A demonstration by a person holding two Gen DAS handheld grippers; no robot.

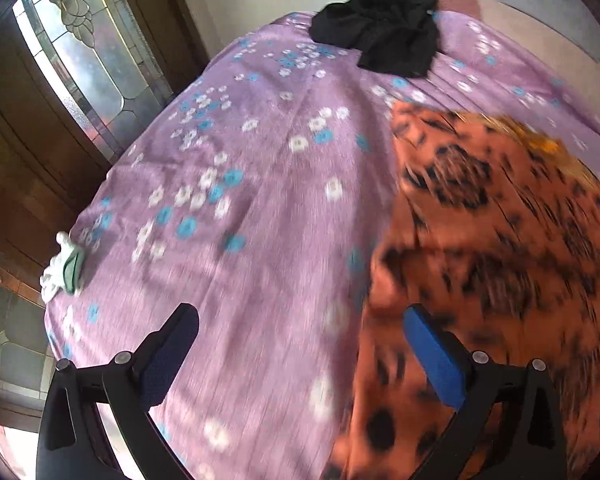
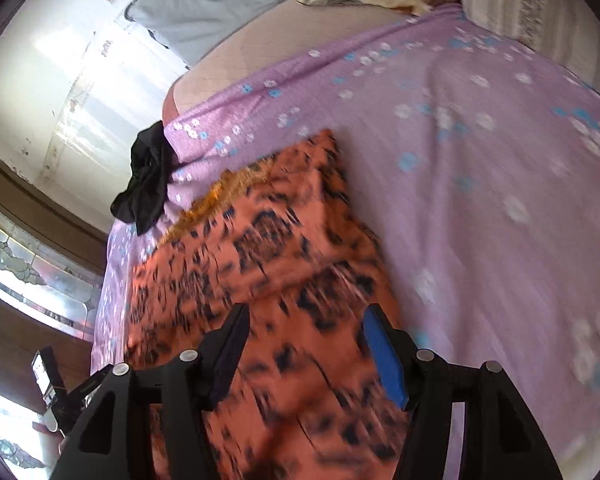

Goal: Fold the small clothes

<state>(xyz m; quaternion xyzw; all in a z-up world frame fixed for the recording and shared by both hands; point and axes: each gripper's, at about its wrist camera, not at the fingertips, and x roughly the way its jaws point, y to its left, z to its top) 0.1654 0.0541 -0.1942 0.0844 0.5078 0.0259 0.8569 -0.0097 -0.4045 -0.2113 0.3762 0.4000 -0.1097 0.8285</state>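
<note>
Orange black-patterned garment [image 2: 268,264] lies spread on the purple floral bedsheet [image 1: 240,184], with one layer seemingly already turned over across its middle, so you look to be between folds. Your left gripper [image 1: 300,344] hangs above the garment's left edge, fingers wide apart and empty; your right gripper [image 2: 304,344] hovers directly over the cloth, fingers also spread and holding nothing. Both views are blurred, so exact edges are hard to place.

Next, you will likely need to pick the near corners, one per gripper, and carry them toward the yellow-trimmed far end [image 1: 540,140].

You have open sheet to the left and right of the garment. Mind the crumpled black garment [image 1: 380,28] beyond it, and the small white-and-green item [image 1: 64,268] near the bed's left edge.
</note>
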